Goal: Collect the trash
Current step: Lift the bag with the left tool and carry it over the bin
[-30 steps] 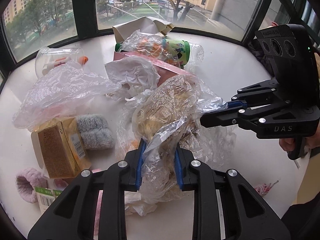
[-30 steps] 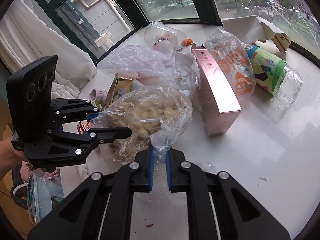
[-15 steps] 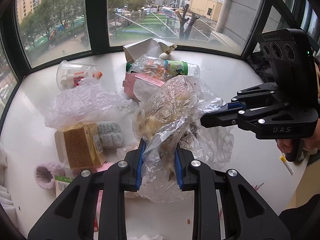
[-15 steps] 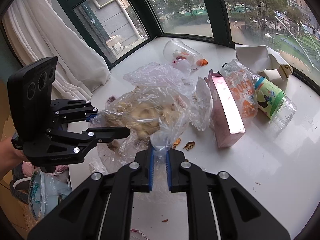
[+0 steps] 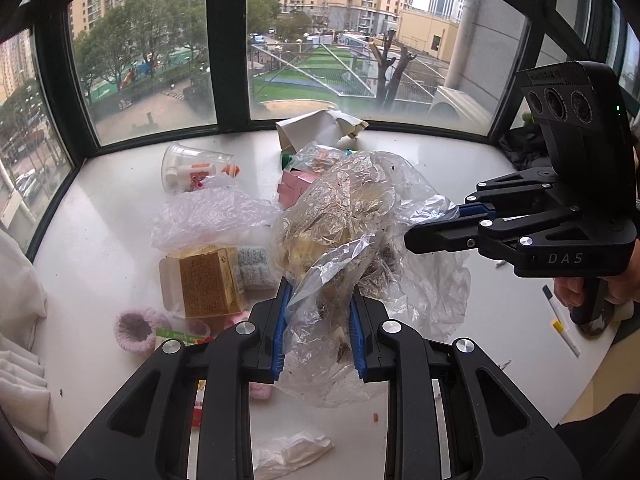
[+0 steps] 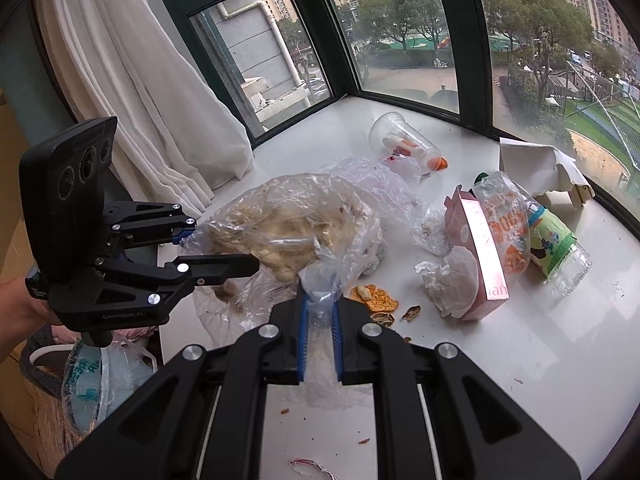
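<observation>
You have bare sill (image 6: 560,360) at the frame's lower right; the pink box (image 6: 486,256) and bottle (image 6: 556,244) block the upper right.

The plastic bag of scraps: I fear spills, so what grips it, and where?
Both tools hold the plastic bag: left tool on one bunched edge, right tool on another.

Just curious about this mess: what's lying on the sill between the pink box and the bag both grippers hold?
A crumpled white tissue lies between the pink box and the bag, seen in the right wrist view.
</observation>
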